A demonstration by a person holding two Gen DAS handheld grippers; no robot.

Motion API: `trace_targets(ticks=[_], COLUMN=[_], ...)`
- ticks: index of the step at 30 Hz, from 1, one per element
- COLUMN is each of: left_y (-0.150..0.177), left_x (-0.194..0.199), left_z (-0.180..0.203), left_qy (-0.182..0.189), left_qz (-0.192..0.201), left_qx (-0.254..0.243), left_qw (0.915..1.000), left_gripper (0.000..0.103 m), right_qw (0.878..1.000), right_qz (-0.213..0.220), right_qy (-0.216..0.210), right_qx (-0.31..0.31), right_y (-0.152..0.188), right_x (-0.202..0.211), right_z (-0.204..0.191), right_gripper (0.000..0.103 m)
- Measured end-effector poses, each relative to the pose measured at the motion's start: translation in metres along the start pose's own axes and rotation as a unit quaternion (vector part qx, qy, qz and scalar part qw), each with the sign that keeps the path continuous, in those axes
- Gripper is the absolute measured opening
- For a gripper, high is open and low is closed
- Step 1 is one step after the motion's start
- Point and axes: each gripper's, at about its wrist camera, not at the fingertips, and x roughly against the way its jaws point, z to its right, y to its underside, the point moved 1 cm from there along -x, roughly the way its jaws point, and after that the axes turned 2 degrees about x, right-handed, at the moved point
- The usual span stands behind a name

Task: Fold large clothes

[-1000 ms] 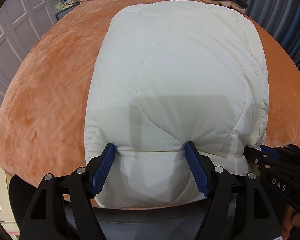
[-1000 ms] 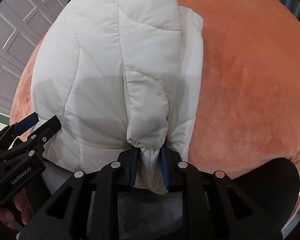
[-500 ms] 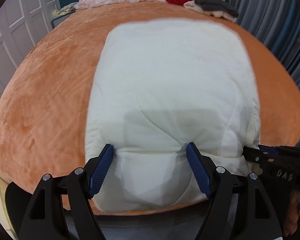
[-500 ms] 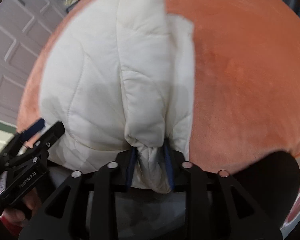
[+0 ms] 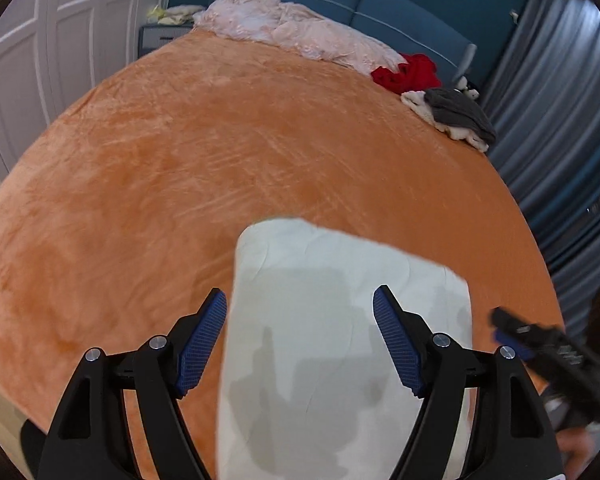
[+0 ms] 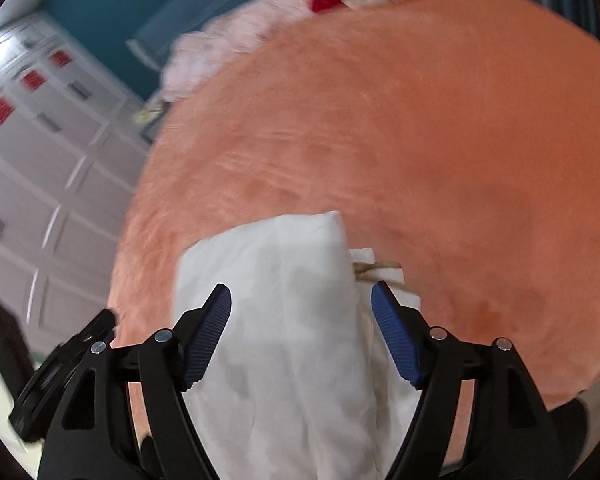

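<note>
Quilted cream jacket (image 5: 340, 360) lies folded into a thick oblong at the near edge of the bed, and I judge it light, puffy and springy: a padded garment with a smooth, slightly slick shell that will slide over itself and puff back up if I let a fold go too soon. I'd take hold at a stitched hem or a doubled edge, where the filling is thin enough for the pads to bite, not on the fat middle. Under it the orange bedspread (image 5: 180, 184) is plush, napped velvet, soft enough to grip the fabric a little. At the far end I see a crumpled pink duvet (image 5: 300, 32), a red garment (image 5: 408, 72) and a grey knit on a fleecy cream piece (image 5: 456, 112).

My left gripper (image 5: 300, 328) hangs above the bundle with its ribbed blue pads (image 5: 204, 340) wide apart, holding nothing. My right gripper (image 6: 302, 328) has just been opening; the jacket's edge lies loose between its spread jaws, pads clear of it. A small label (image 6: 374, 270) pokes out at the right-hand seam there.
</note>
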Motion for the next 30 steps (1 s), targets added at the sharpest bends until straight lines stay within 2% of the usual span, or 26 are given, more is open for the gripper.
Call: trace_targets(ticks=[1,2,3,4,6,8,9,11,14,18,22,30], left_y=[-0.005,-0.008,-0.007,-0.005,-0.001,0.006,0.009,0.019,0.029,0.035,0.037,0.042], left_x=[-0.011,-0.022,-0.029,-0.038,-0.056,-0.071,-0.078,-0.098,-0.113,-0.128,-0.143,-0.158], left_z=[0.003,0.007,0.01,0.013,0.019,0.02,0.02,0.021,0.023,0.02,0.015,0.018], left_qy=[-0.001,-0.002,-0.002,-0.005,-0.009,-0.017,-0.023,-0.046,-0.069,-0.082,-0.086,-0.109], left_qz=[-0.009,-0.018,-0.024,-0.033,-0.046,-0.052,-0.056,-0.057,-0.045,-0.039,-0.038,-0.022], left_qx=[0.002,-0.001,-0.003,-0.007,-0.015,-0.022,-0.025,-0.036,-0.055,-0.06,-0.054,-0.064], left_qw=[1.0,0.9998,0.9997,0.9994,0.9988,0.9983,0.9979,0.9966,0.9951,0.994,0.9941,0.9917], left_gripper=[0.072,0.072,0.072,0.072,0.072,0.072,0.072,0.075,0.077,0.08,0.084,0.087], right_qw=[1.0,0.999,0.998,0.998,1.0,0.999,0.997,0.995,0.996,0.995,0.992,0.991], right_qz=[-0.012,-0.029,-0.045,-0.046,-0.01,0.019,0.019,0.001,-0.015,-0.02,-0.008,0.016], right_qy=[0.008,0.01,0.0,-0.023,-0.024,0.025,0.053,0.074,0.074,0.078,0.089,0.094], right_qx=[-0.016,-0.028,-0.036,-0.042,-0.012,0.039,0.056,0.064,0.048,0.06,0.086,0.096], right_y=[-0.002,-0.002,0.0,0.003,0.007,0.008,0.012,0.015,0.02,0.021,0.025,0.026], right_x=[-0.016,-0.03,-0.039,-0.042,-0.033,-0.03,-0.037,-0.056,-0.079,-0.096,-0.105,-0.122], right_z=[0.002,0.003,0.002,-0.001,-0.004,-0.012,-0.01,0.0,0.02,0.022,0.022,0.02], right_gripper=[0.069,0.062,0.038,0.024,0.014,0.014,0.014,0.015,0.021,0.024,0.027,0.027])
